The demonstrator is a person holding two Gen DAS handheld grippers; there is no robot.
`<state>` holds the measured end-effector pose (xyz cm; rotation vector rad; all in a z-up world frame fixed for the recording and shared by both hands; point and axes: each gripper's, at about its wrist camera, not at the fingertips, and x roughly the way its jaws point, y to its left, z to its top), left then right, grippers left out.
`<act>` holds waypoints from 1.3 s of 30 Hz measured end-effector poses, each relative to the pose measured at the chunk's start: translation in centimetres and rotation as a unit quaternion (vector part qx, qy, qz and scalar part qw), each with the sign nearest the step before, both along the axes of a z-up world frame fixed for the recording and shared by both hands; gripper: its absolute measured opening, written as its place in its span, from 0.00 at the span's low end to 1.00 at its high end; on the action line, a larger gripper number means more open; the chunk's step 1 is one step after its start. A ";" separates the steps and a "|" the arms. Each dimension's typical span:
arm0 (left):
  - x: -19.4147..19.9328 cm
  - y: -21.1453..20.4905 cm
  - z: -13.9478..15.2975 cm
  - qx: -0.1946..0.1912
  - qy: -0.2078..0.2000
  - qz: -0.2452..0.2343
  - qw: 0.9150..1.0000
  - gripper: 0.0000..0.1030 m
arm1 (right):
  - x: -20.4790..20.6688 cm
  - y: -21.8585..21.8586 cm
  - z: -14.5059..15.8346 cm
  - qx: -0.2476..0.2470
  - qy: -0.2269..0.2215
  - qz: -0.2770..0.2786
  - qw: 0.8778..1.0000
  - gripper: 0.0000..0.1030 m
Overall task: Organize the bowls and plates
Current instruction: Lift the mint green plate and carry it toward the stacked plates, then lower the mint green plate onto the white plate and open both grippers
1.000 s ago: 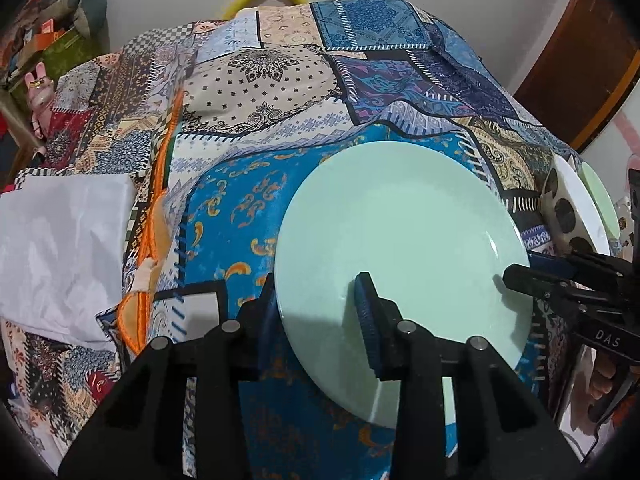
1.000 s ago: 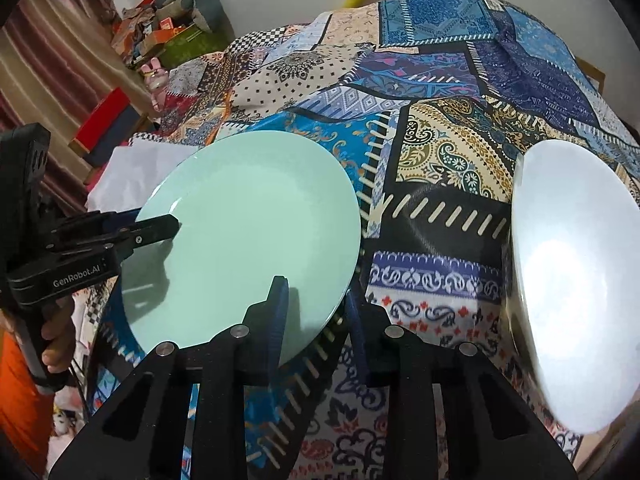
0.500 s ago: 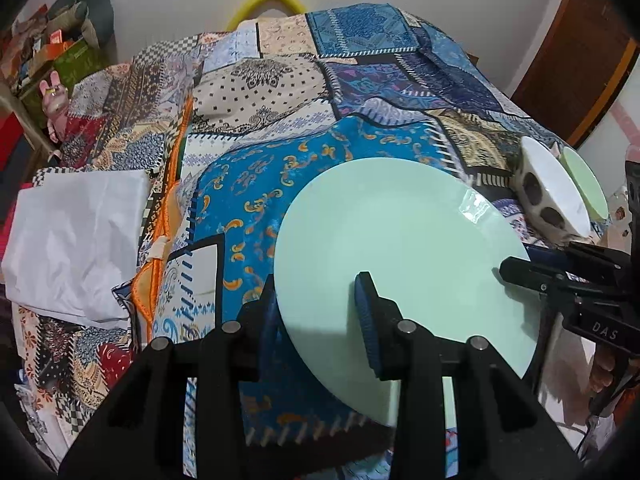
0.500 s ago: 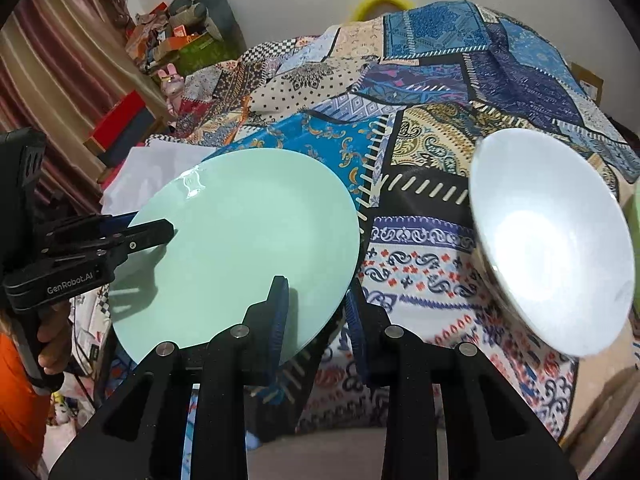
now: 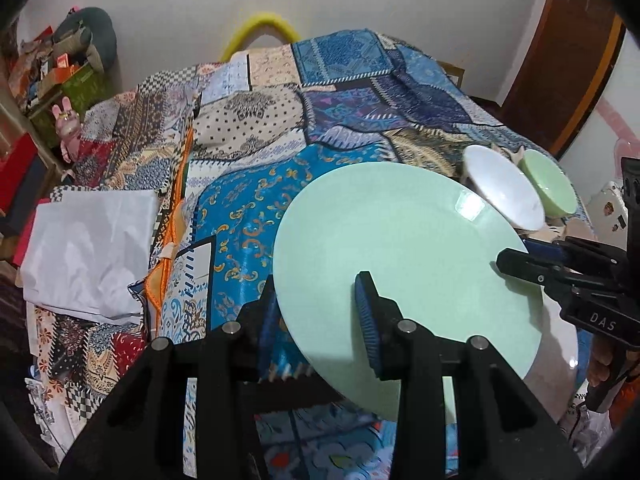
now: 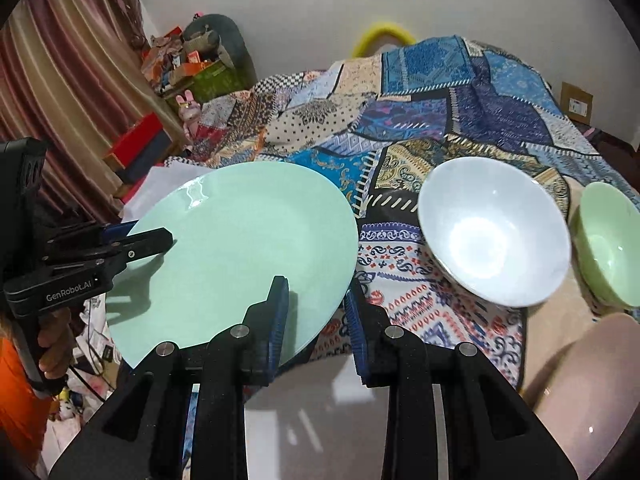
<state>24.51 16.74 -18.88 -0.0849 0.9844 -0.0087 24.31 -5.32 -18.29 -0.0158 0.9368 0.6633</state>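
A large pale green plate (image 5: 404,264) is held in the air over the near edge of the patchwork bedspread. My left gripper (image 5: 320,312) is shut on its near left rim. My right gripper (image 6: 316,312) is shut on its right rim, and the plate also shows in the right wrist view (image 6: 248,256). A white bowl (image 6: 494,236) and a light green bowl (image 6: 608,244) rest on the bedspread to the right. They also show in the left wrist view as the white bowl (image 5: 502,188) and the green bowl (image 5: 550,184).
The patchwork bedspread (image 5: 280,120) covers the bed. A white cloth (image 5: 92,244) lies at its left edge. A pale pink surface (image 6: 580,392) sits below at the near right. Boxes and toys (image 6: 188,68) stand at the far left by a curtain.
Both grippers have lifted the green plate up and pulled it back toward me, away from the bedspread. The white and green bowls have come fully into view.
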 end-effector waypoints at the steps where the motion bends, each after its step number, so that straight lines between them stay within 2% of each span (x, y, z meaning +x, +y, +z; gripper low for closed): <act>1: -0.5 -0.4 0.5 0.001 -0.003 -0.001 1.000 0.36 | -0.3 -0.2 0.3 0.001 -0.003 0.000 1.000 0.25; 10: -3.6 -3.1 3.2 0.007 -0.023 -0.006 1.000 0.36 | -2.7 -2.8 1.9 0.014 -0.023 -0.002 1.000 0.25; 20: -6.4 -6.2 4.3 0.009 -0.027 -0.014 1.000 0.36 | -4.7 -5.6 2.2 0.021 -0.027 -0.007 0.999 0.25; 39: -8.8 -10.5 2.4 -0.004 0.001 -0.031 0.999 0.36 | -7.6 -10.0 0.1 0.025 -0.005 -0.028 0.999 0.25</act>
